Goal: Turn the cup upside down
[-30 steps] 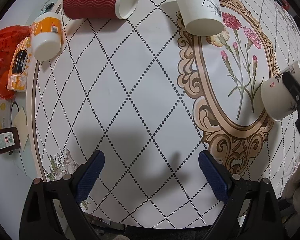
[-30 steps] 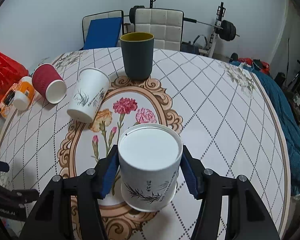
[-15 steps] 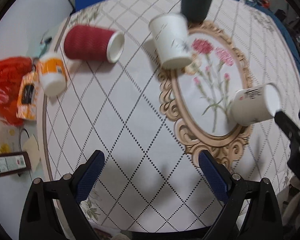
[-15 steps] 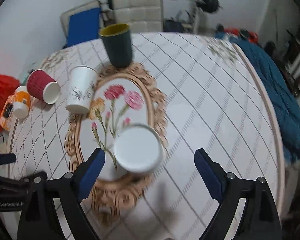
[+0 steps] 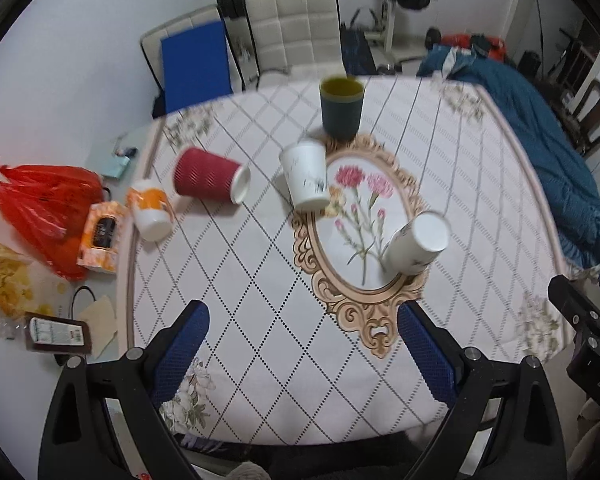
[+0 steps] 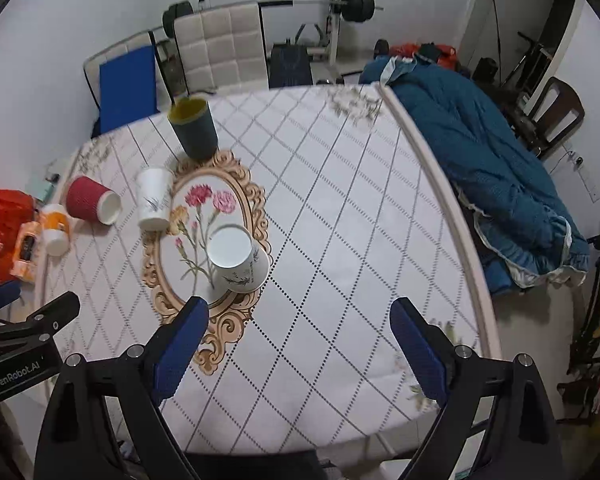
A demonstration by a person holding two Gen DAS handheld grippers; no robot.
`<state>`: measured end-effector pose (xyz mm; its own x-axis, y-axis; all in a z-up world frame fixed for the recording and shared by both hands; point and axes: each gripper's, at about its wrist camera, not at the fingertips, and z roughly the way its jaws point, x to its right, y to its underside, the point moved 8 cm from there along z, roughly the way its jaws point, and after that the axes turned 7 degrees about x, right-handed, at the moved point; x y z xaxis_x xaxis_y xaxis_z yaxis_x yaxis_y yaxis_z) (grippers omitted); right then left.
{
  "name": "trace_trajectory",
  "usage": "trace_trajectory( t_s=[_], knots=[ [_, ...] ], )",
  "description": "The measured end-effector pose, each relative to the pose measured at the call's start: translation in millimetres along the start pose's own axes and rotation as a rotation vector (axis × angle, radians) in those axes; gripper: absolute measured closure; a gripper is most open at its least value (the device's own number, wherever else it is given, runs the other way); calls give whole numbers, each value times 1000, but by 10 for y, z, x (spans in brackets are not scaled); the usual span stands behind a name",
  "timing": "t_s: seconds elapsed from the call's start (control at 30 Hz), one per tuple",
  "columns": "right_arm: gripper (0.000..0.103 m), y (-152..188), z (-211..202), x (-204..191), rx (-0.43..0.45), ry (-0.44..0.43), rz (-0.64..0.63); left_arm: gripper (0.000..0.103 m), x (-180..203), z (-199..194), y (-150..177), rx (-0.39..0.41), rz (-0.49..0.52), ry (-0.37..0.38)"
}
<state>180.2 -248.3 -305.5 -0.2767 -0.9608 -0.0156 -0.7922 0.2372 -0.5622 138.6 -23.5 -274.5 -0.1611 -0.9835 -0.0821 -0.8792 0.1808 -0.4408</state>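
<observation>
A white paper cup with a plant print point(image 5: 417, 243) point(image 6: 237, 257) stands upside down, base up, on the flower oval of the tablecloth. My right gripper point(image 6: 299, 334) is open and empty, raised above and nearer than the cup. My left gripper point(image 5: 303, 340) is open and empty, high above the table's near edge. A second white cup point(image 5: 306, 179) point(image 6: 153, 197) stands upside down at the oval's left. A red ribbed cup point(image 5: 208, 174) point(image 6: 90, 199) lies on its side. A dark green cup point(image 5: 341, 107) point(image 6: 194, 128) stands upright at the back.
An orange-and-white cup point(image 5: 150, 208) sits upside down at the table's left edge point(image 5: 130, 240). A red bag point(image 5: 44, 204) and packets lie on the floor at left. Chairs point(image 6: 220, 52) stand behind the table. A blue quilt point(image 6: 488, 176) lies to the right.
My right gripper opened, let go of the printed cup and drew back and up. The cup now stands alone, base up. My left gripper also rose and pulled back.
</observation>
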Motion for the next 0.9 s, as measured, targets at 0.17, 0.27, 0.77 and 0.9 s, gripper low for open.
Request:
trace_trajectory(
  t_s=[0.17, 0.27, 0.77, 0.9],
  knots=[
    [7, -71, -625, 128, 65, -15, -23, 7, 18, -578, 3, 64, -42, 5],
    [7, -82, -1019, 172, 104, -34, -41, 7, 45, -906, 43, 97, -59, 8],
    [4, 53, -2591, 432, 232, -86, -56, 7, 137, -2099, 217, 208, -91, 21],
    [3, 77, -2823, 439, 252, -100, -62, 7, 122, -2233, 231, 233, -107, 12]
  ],
)
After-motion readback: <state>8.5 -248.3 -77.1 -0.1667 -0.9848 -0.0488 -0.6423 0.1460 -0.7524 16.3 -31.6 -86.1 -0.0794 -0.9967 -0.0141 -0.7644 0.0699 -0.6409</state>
